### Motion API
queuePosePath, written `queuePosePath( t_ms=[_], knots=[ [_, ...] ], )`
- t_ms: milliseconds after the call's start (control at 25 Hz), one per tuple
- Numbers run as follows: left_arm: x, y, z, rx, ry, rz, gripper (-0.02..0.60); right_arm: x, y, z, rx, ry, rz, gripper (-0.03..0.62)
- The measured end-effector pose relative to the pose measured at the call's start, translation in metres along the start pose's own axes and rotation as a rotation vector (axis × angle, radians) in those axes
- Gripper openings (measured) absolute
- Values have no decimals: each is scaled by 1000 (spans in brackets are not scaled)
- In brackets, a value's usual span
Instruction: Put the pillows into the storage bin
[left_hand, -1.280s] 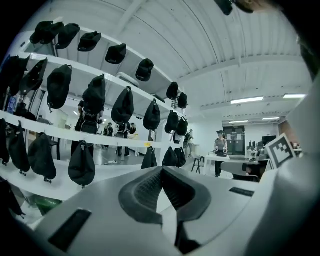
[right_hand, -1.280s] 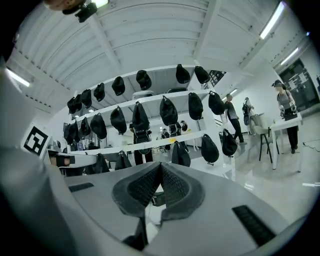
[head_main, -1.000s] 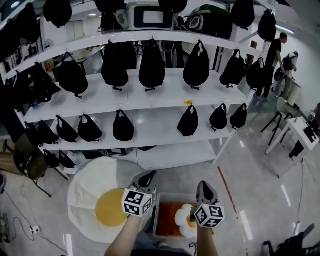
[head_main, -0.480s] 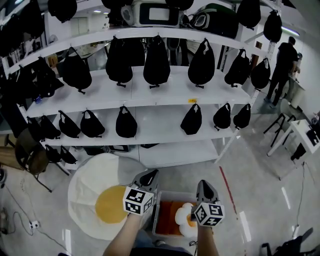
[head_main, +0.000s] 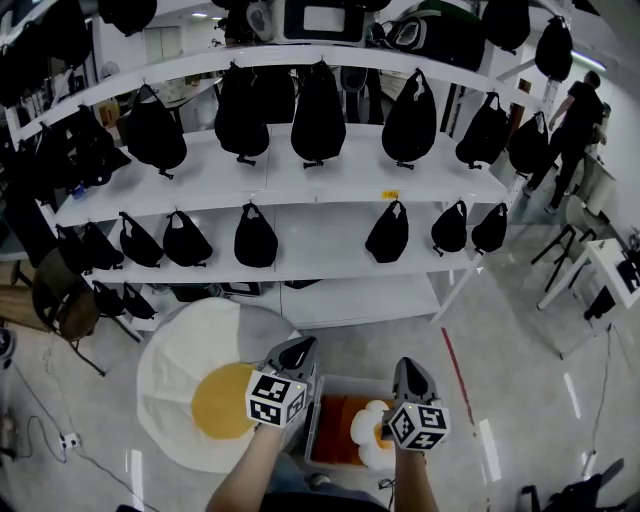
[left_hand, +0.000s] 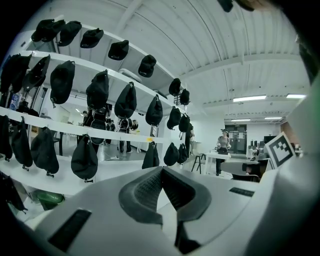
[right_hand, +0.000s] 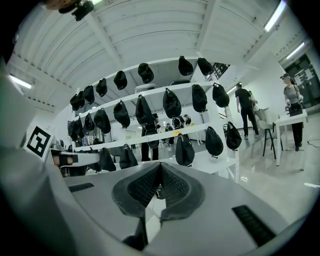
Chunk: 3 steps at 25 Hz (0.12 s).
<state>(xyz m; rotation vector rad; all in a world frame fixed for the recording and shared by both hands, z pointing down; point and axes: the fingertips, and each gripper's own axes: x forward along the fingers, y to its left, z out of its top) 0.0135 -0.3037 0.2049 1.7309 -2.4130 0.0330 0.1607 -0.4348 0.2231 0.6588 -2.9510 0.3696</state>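
Left gripper (left_hand: 161, 172), right gripper (right_hand: 160, 167): jaws together and empty, seen only in the gripper views. Head view only: storage bin (head_main: 350, 382) on floor, holding orange pillow (head_main: 335, 435) and small egg pillow (head_main: 367, 422); large egg pillow (head_main: 180, 350) outside, alongside. Beyond: shelves (head_main: 330, 200) of black bags (head_main: 318, 110)

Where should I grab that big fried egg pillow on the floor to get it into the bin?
Take the fried egg pillow by its white rim, probably on the side nearest the storage bin. It lies flat and is far wider than a claw, so only the edge looks pinchable. Come down from above with the left claw, which is shut now.
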Motion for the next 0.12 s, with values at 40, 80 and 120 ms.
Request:
queuePosePath(
  t_ms=[40, 80, 120],
  knots=[
    [0, 1, -1, 0, 0, 0, 20, 1, 1, -1, 2, 0, 2, 2],
    [0, 1, -1, 0, 1, 0, 21, 1, 1, -1, 4, 1, 4, 2],
    [1, 2, -1, 0, 1, 0, 21, 2, 2, -2, 7, 1, 5, 2]
  ],
)
